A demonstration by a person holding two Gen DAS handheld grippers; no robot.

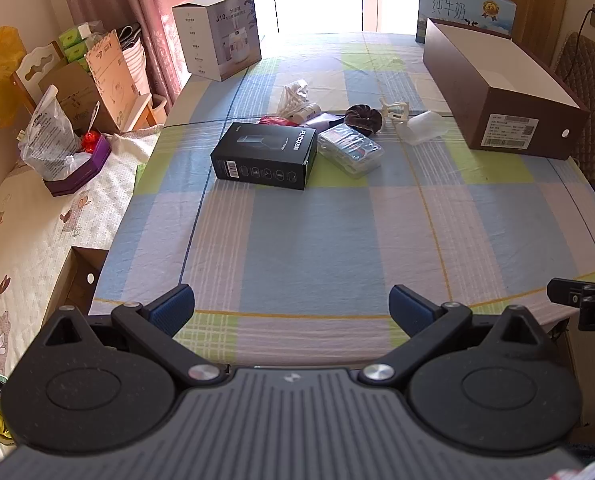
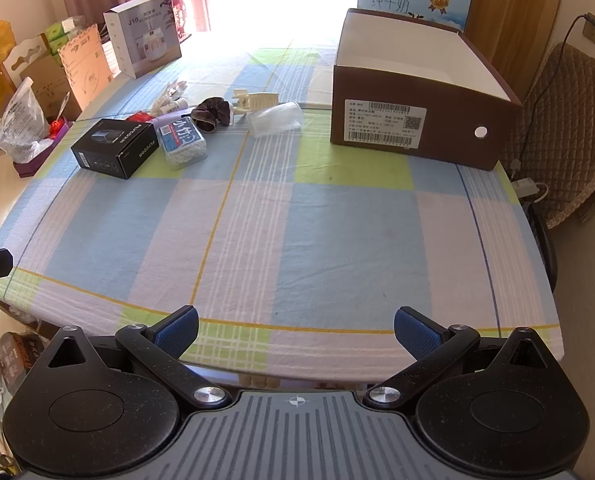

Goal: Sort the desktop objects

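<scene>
Both tools hang at the near edge of the tabletop (image 1: 305, 248), empty, with their blue pads spread wide apart: the left tool (image 1: 291, 308) and the right tool (image 2: 295, 330).

Ahead of the left tool and slightly to its left lies the black box (image 1: 264, 155), flat, its long axis running from near-left to far-right, barcode end toward the tool. Touching its right side is a clear packet (image 1: 350, 150), long axis slanting from far-left to near-right. Behind these two sit a red item (image 1: 275, 121), a white shuttlecock (image 1: 293, 98), a small white bottle (image 1: 308, 111) and a dark scrunchie (image 1: 363, 118). Right of the scrunchie are a cream hair clip (image 1: 394, 111) and a clear cup (image 1: 425, 127) tipped on its side, mouth toward the right.

Far ahead-right of both tools stands the open brown box (image 2: 421, 88), label end facing the tools, long axis running away from them. A white humidifier carton (image 1: 217, 34) stands at the far left corner. Nothing lies between the tools and the cluster.
</scene>
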